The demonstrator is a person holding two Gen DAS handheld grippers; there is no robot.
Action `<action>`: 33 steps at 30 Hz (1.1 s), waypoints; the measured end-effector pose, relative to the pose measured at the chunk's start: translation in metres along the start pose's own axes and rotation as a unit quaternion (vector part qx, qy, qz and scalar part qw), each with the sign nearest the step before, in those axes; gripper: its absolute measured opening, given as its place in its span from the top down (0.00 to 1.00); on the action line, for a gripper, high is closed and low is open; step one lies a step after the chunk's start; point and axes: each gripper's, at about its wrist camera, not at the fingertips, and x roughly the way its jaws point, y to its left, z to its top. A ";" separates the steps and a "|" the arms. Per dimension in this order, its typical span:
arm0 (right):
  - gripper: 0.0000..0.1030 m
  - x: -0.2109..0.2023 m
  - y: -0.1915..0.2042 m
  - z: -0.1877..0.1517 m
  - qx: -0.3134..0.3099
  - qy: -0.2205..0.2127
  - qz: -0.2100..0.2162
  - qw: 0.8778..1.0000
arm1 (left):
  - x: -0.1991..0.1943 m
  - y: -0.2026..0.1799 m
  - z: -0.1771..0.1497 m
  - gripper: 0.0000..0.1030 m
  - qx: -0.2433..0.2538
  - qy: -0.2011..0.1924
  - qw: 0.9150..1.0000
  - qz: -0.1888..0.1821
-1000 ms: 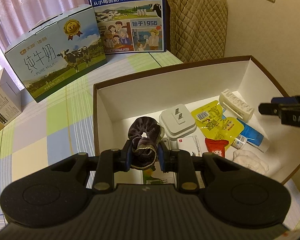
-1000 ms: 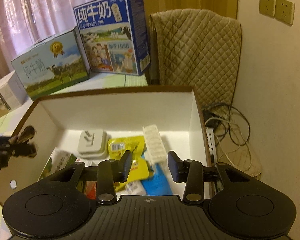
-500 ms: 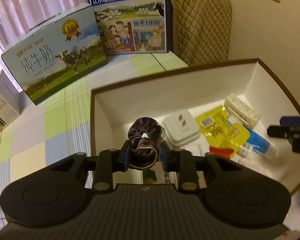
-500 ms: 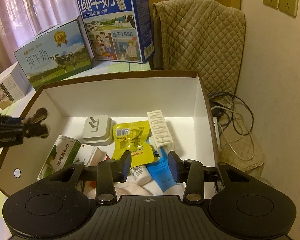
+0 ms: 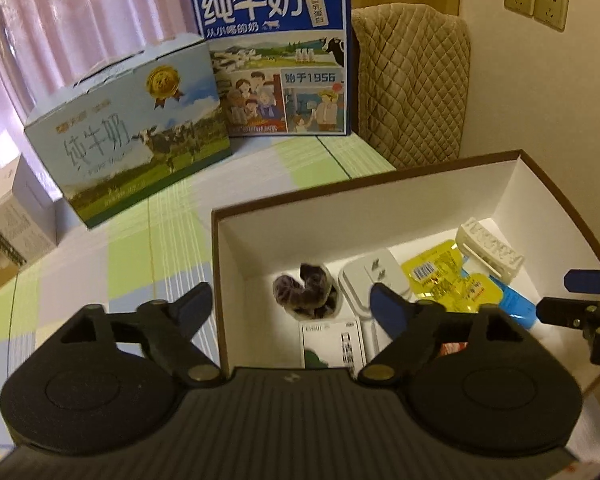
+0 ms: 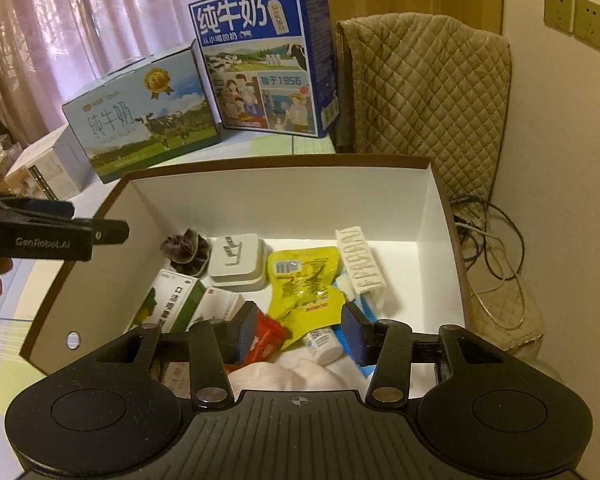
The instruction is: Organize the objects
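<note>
1. Above the box's left wall: left tool, spread wide, holding nothing.
2. In the box's far-left corner: scrunchie, dark brown, velvety, crumpled, resting just beside a white plug adapter.
3. Over the box's near end: right tool, parted, empty.

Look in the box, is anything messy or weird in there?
A bit messy, nothing broken. In the box the dark scrunchie lies crumpled in the far left corner beside the white plug. The yellow packet lies crooked, overlapping its neighbours. Nothing looks spilled.
</note>
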 end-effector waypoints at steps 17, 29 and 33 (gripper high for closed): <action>0.40 -0.053 0.032 -0.014 0.003 -0.018 -0.007 1.000 | -0.071 0.003 -0.021 0.01 -0.027 -0.034 0.999 -0.014; 0.37 -0.106 0.065 -0.028 0.004 -0.043 -0.005 0.999 | -0.147 0.011 -0.055 0.01 -0.046 -0.060 0.997 -0.030; 0.37 -0.125 0.077 -0.039 0.010 -0.051 -0.001 0.999 | -0.175 0.016 -0.074 0.01 -0.052 -0.068 0.996 -0.021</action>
